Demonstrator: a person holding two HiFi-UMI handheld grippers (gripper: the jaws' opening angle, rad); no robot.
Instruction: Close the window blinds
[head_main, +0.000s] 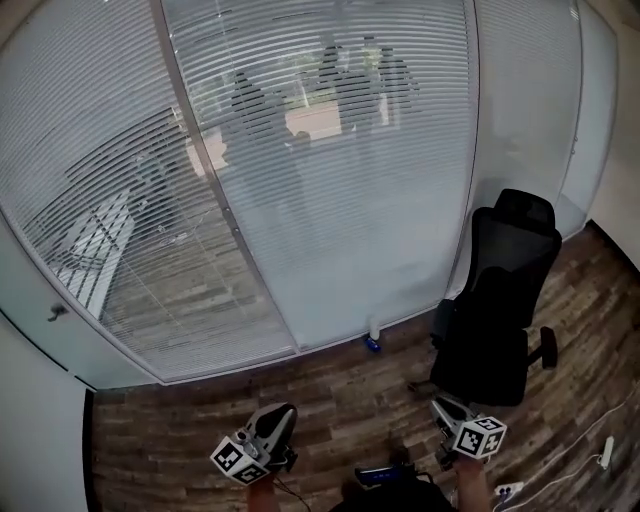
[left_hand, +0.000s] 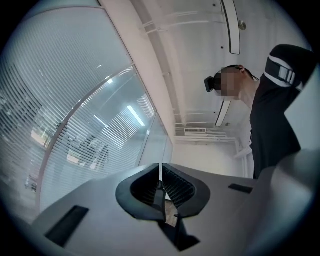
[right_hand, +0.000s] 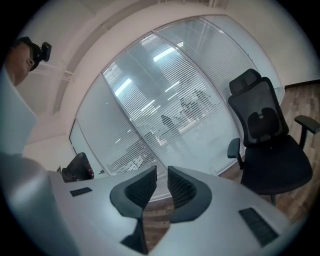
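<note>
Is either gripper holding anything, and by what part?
Nothing is held: the left gripper is shut and empty, and the right gripper has its jaws slightly apart with nothing between them.

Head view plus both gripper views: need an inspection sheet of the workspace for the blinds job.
Surface: wood-pattern floor; no table in view.
Job's things: window blinds lowered over the glass; shapes behind show through the slats, most at the left panel.
Clutter: black office chair by the right panel; small white-and-blue object on the floor at the glass.
Grippers: left gripper jaws together, empty; right gripper jaws slightly apart, empty; neither touches the blinds.
Cables: white cable and what looks like a power strip on the floor, far right.
Surroundings: door handle at far left.
</note>
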